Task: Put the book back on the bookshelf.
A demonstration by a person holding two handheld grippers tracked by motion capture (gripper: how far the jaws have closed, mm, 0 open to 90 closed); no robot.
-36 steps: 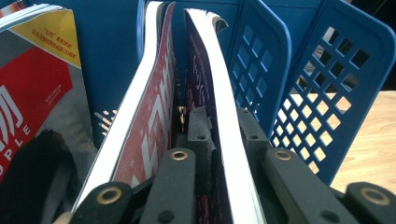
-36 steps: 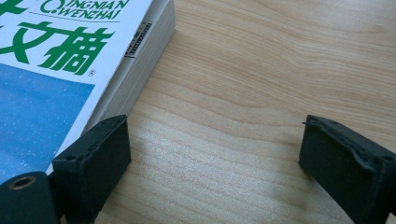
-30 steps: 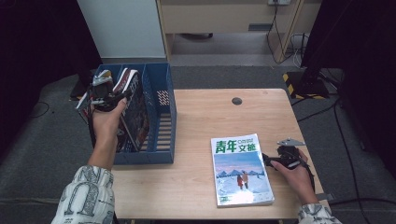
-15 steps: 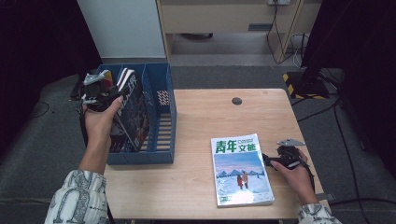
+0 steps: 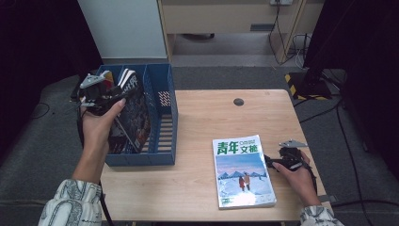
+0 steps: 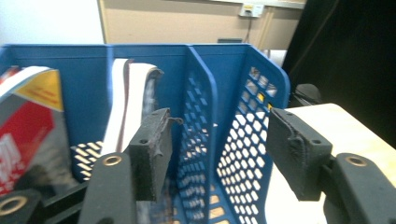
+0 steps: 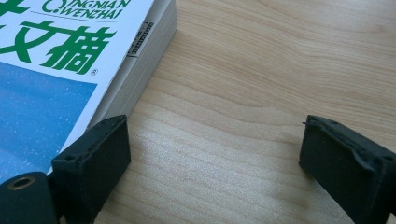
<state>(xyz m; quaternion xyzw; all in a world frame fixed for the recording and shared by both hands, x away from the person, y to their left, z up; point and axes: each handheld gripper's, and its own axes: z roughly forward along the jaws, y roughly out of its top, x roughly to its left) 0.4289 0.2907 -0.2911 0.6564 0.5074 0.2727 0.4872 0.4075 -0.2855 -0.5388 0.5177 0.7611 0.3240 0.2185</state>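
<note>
Close up, left gripper (image 6: 217, 154) straddles rack divider (image 6: 198, 107).

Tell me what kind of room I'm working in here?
Likely an office or lab workspace: a small wooden desk on grey carpet, a blue file rack holding magazines, a Chinese magazine lying flat, and wall sockets with cables behind.

Green title on the magazine cover
The magazine (image 5: 242, 172) on the table (image 5: 202, 122) carries large green Chinese characters 青年文摘 across its top; in the right gripper view, the same cover (image 7: 60, 56) shows "QINGNIAN WENZHAI" in small green letters above those characters
</note>
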